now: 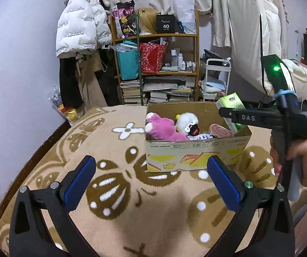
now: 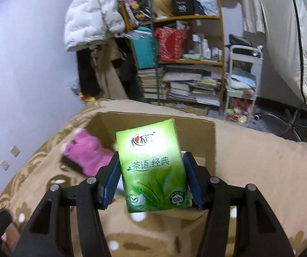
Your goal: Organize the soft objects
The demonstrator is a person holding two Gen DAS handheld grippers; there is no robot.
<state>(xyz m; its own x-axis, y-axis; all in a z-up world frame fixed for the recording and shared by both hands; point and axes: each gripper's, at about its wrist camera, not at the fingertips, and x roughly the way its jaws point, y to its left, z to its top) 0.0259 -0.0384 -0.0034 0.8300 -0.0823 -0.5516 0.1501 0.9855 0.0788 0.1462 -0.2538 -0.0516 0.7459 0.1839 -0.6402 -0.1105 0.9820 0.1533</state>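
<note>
**Materials and Surface Finishes**

The tissue pack [image 2: 154, 169] has a glossy, smooth plastic-film wrap. The cardboard box [image 1: 196, 153] is matt corrugated paperboard with printed outer faces. The blanket [image 1: 119, 192] is fuzzy pile cloth. The pink plush toy [image 1: 164, 129] and white plush toy [image 1: 187, 122] are shaggy fabric. The left gripper [image 1: 151, 184] is matt black plastic with ribbed blue pads [image 1: 79, 178] and bright metal pins. The far shelf [image 1: 155, 35] looks like wood.
</note>
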